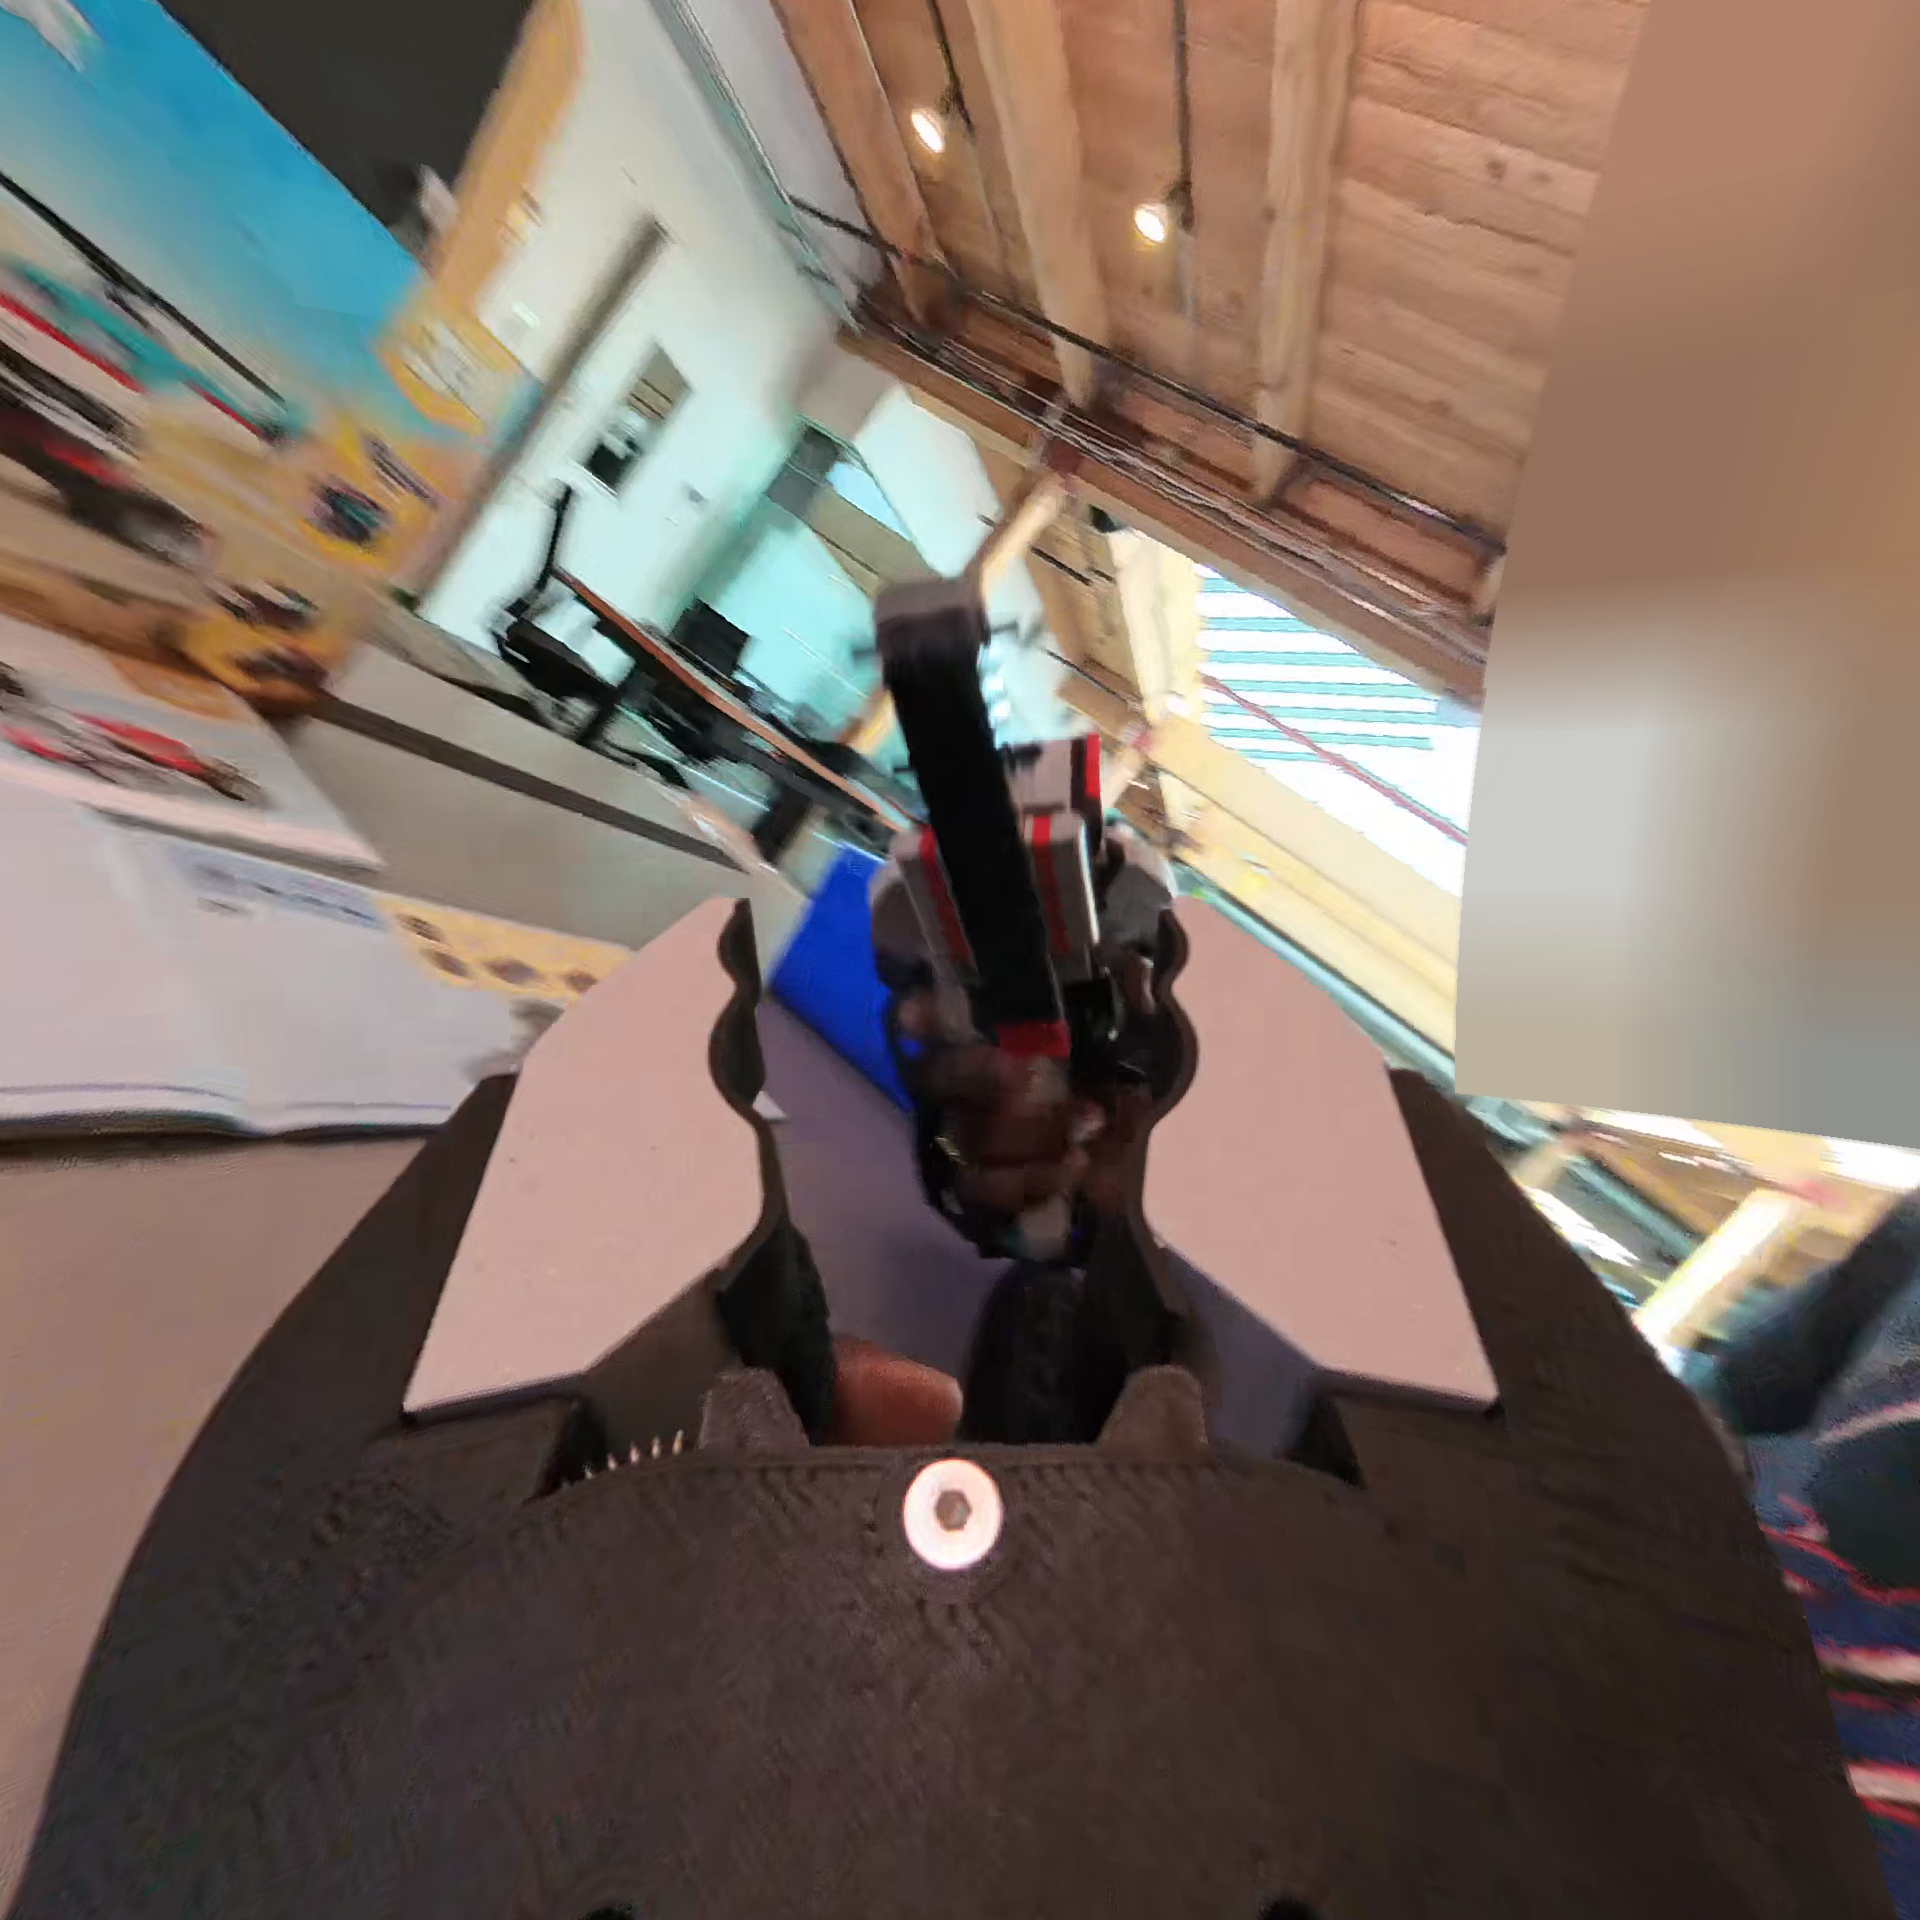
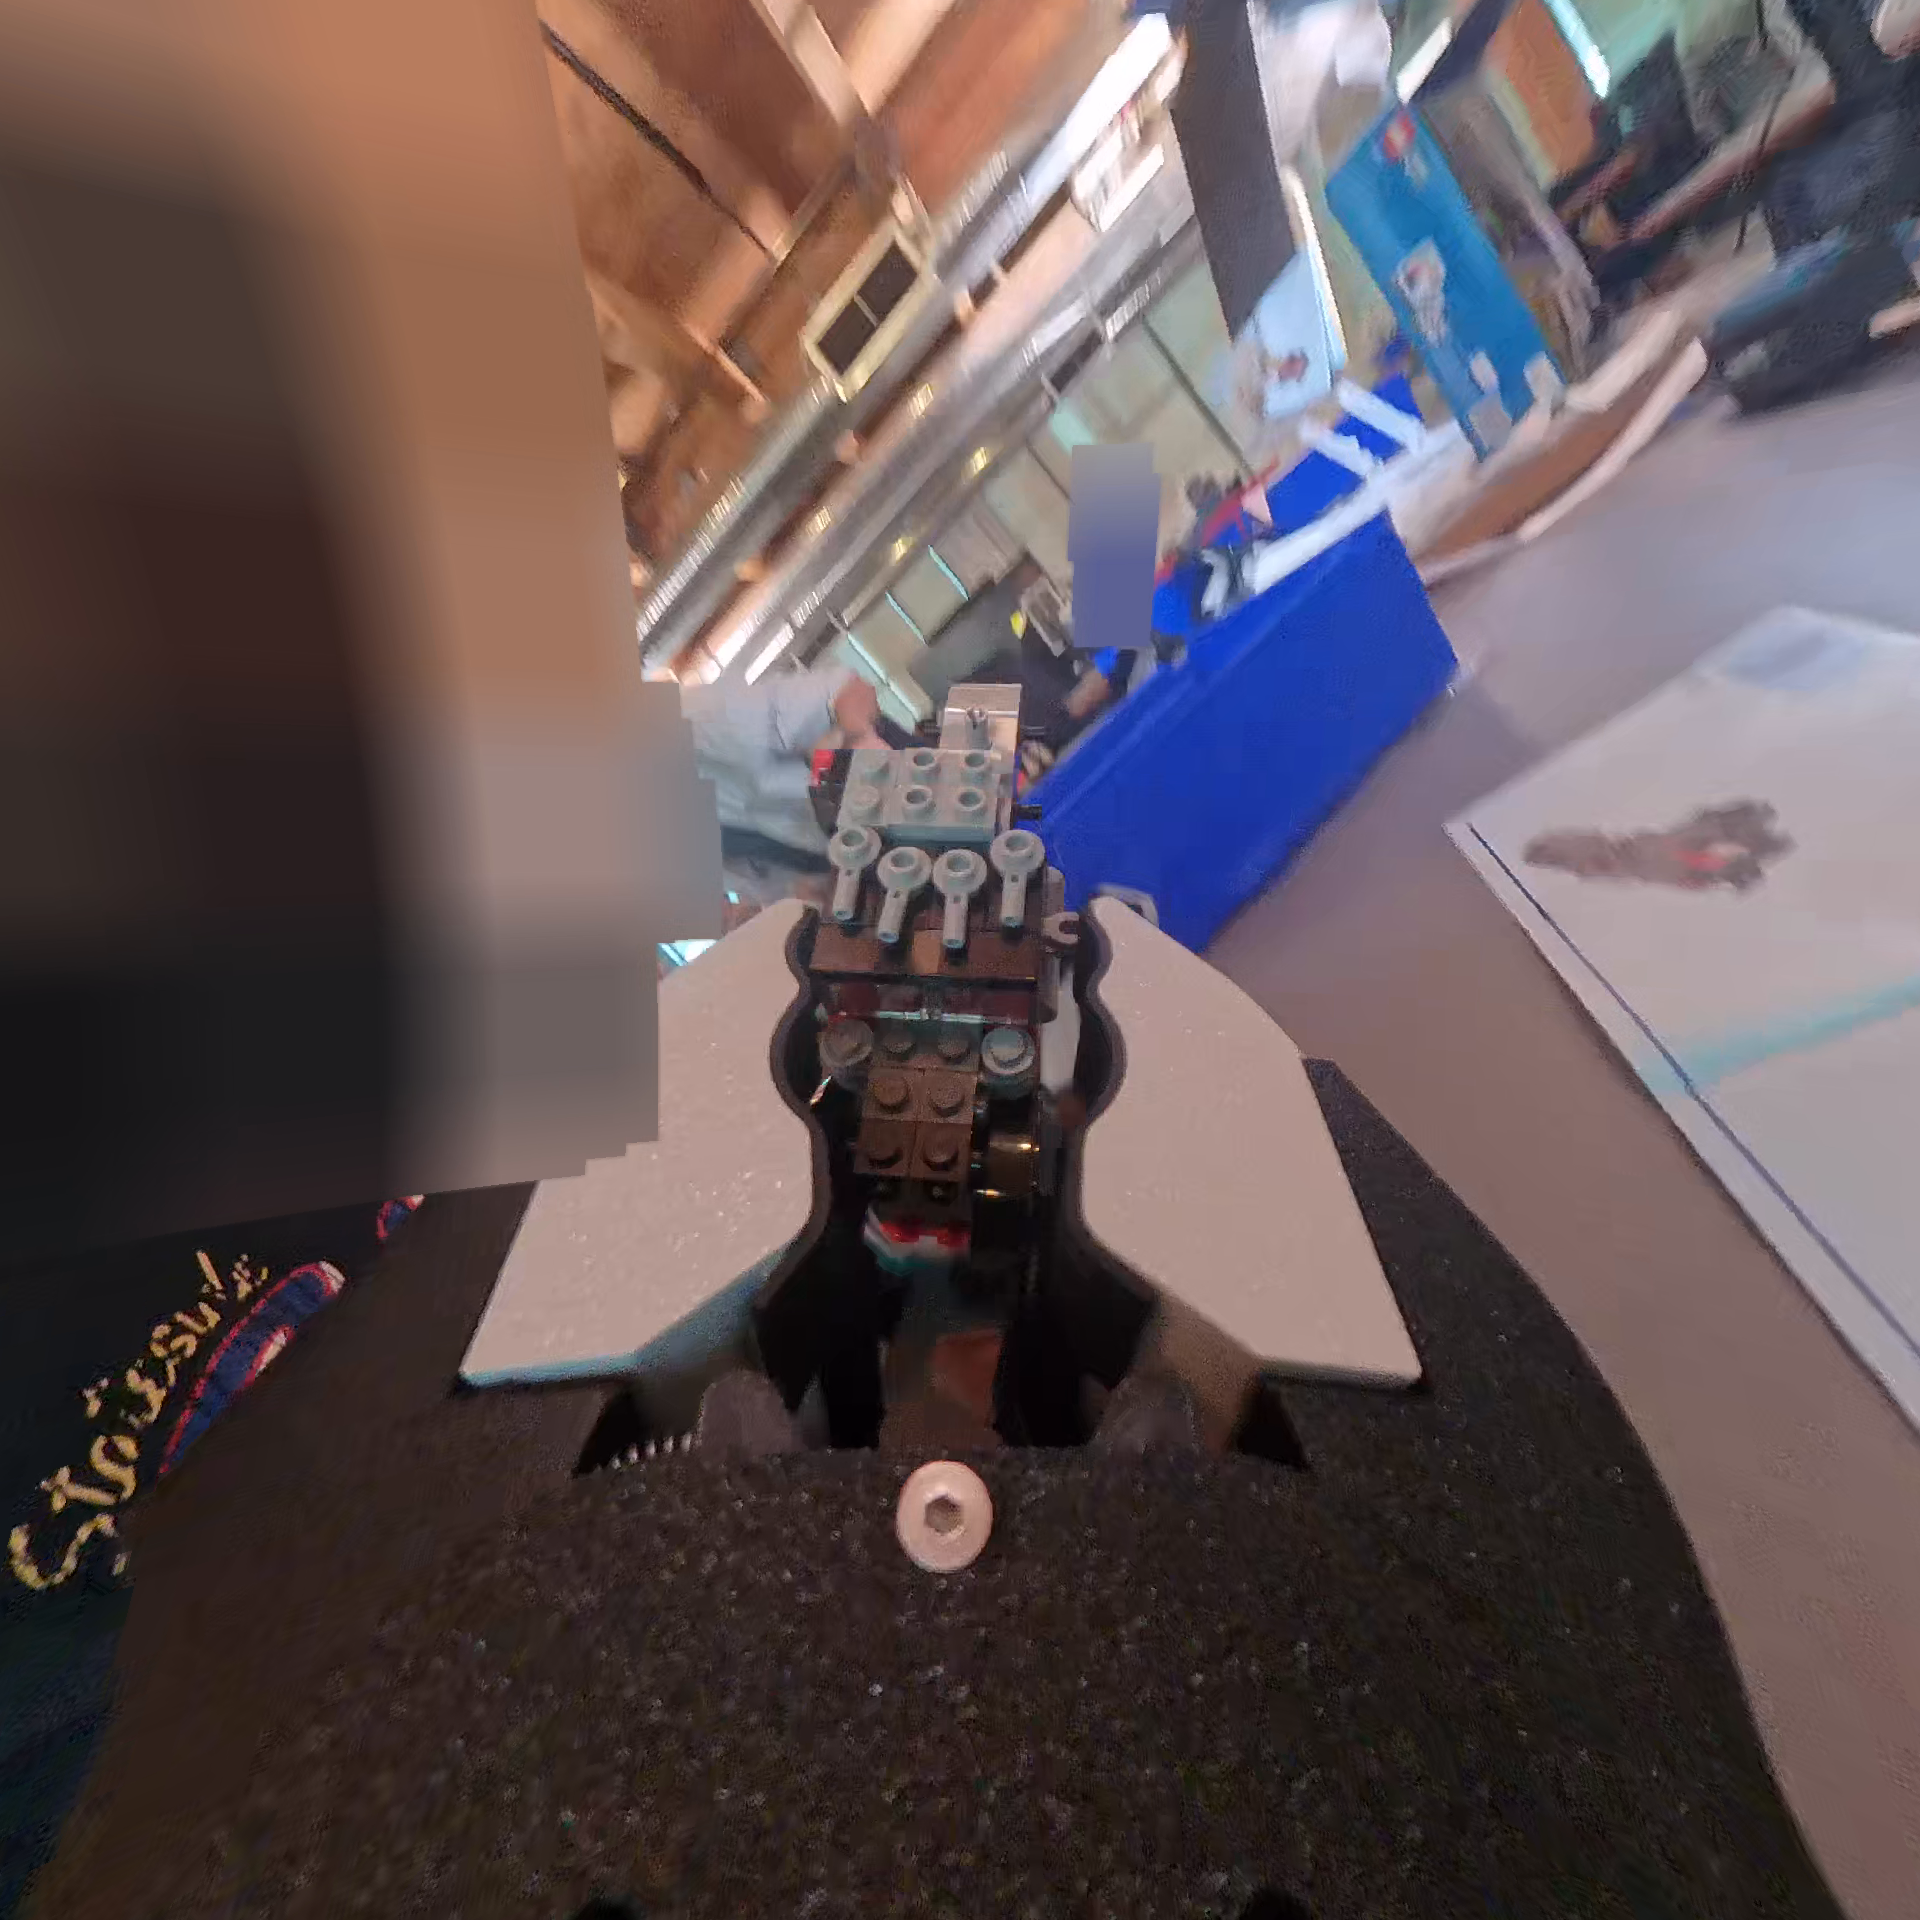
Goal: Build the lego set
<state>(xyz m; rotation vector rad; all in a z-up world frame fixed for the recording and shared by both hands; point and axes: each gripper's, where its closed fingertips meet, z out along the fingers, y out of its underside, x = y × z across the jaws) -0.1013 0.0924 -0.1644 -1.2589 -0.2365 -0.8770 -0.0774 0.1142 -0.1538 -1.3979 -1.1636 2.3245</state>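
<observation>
Both views tilt up toward the ceiling. In the left wrist view my left gripper holds a lego assembly aloft. The assembly has a long black beam with a grey end, grey-and-red striped parts and dark pieces at its base. It rests against the right finger, and a narrow gap shows beside the left finger. In the right wrist view my right gripper is shut on another lego build. That build has a grey studded plate on top, a row of small grey levers, then brown and dark bricks. It fills the gap between the fingers.
An open instruction booklet lies on the grey table, to the left in the left wrist view and to the right in the right wrist view. A blue bin stands behind. A set box stands at far left. A sleeve shows at lower right.
</observation>
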